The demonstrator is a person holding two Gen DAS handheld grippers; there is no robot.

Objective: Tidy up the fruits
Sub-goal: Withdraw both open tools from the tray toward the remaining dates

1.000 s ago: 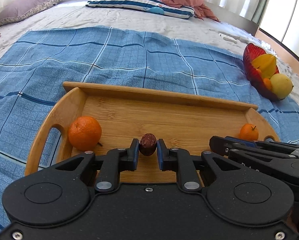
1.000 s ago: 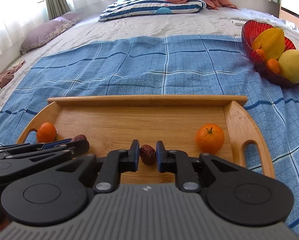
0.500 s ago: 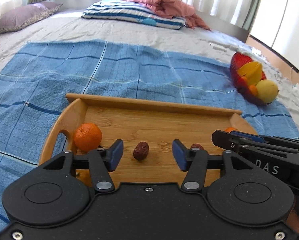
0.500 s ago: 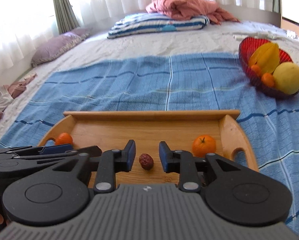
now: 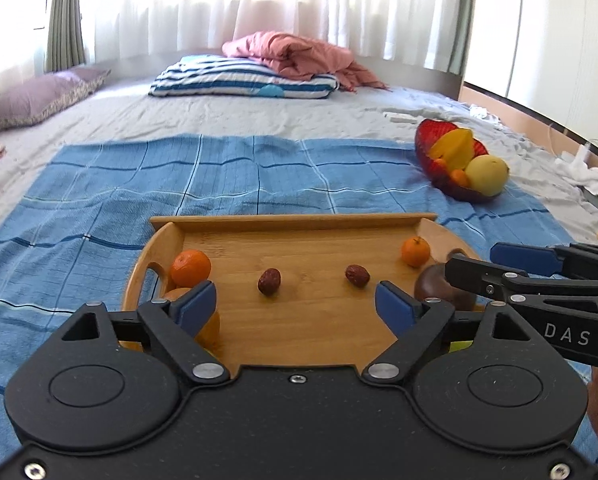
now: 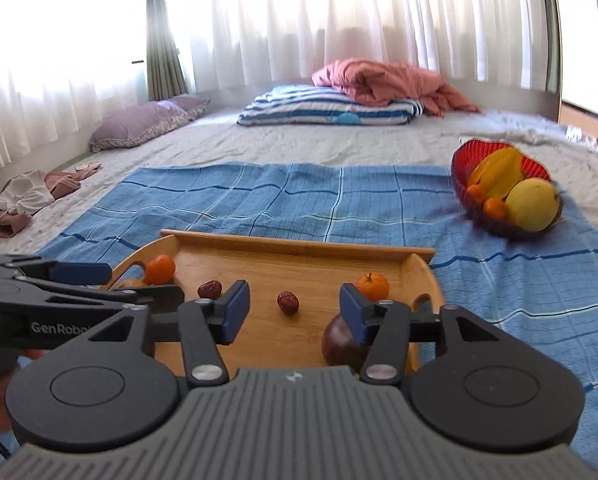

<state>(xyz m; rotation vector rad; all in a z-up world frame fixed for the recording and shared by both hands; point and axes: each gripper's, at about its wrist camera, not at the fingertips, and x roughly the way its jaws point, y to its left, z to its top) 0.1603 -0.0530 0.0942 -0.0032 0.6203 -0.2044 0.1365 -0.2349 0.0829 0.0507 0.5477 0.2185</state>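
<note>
A wooden tray [image 5: 299, 222] [image 6: 299, 246] lies on a blue checked cloth. On it lie two brown dates [image 5: 269, 281] [image 5: 357, 275] [image 6: 287, 302] [image 6: 209, 289], a larger orange [image 5: 190, 267] [image 6: 160, 269] at its left end, a small orange [image 5: 416, 251] [image 6: 373, 286] at its right end, and a dark round fruit [image 5: 431, 288] [image 6: 341, 344] at the near right. My left gripper [image 5: 295, 305] is open and empty, above the tray's near edge. My right gripper [image 6: 294, 312] is open and empty beside it.
A red bowl [image 5: 427, 148] [image 6: 463, 160] with yellow fruits and small oranges stands on the cloth at the far right. Pillows [image 5: 243, 78] and a pink blanket [image 5: 299, 56] lie at the back of the bed. Clothes [image 6: 23, 200] lie at the left edge.
Both grippers opened and let go of their dates, which now lie on the tray. Both grippers pulled back and up from the tray.
</note>
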